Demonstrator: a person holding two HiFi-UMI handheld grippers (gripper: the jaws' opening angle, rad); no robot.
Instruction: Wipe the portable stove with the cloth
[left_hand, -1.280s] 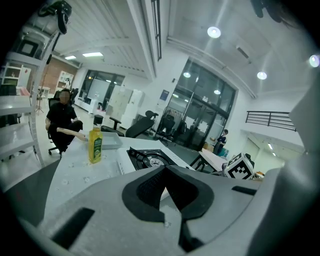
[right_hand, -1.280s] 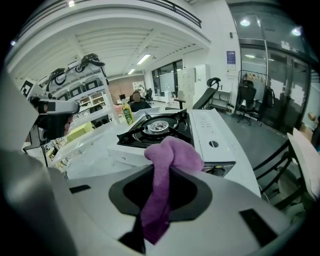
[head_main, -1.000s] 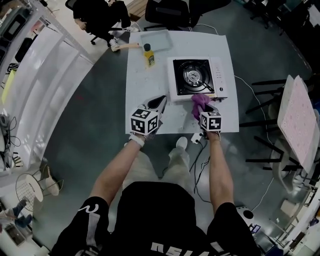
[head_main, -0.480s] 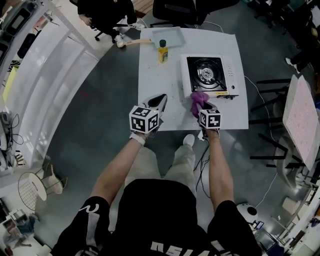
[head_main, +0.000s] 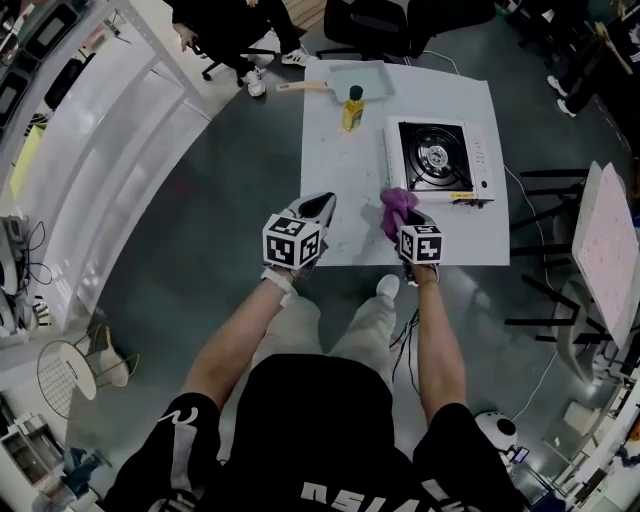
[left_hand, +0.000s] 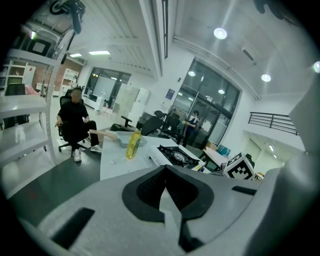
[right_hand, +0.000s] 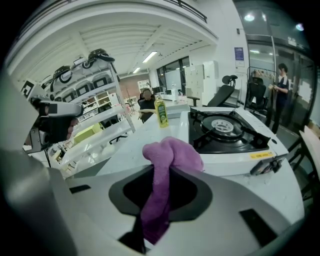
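1. The white rectangular surface (head_main: 335, 190) carries everything.
2. The white portable stove with a black burner (head_main: 440, 160) sits on its far right part.
3. The right gripper (right_hand: 159, 182) has its jaws clamped on a purple terry cloth (right_hand: 170, 155), bunched just beside the stove's near left corner.
4. The left gripper (left_hand: 165, 175) has its jaws together, empty, above the surface's near left part.
5. A yellow plastic bottle (head_main: 352, 108) stands upright at the far end.

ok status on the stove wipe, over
Left gripper shut, empty. Right gripper shut on cloth, at the stove's near left corner, not on its top. Bottle stands left of stove, out of the way.
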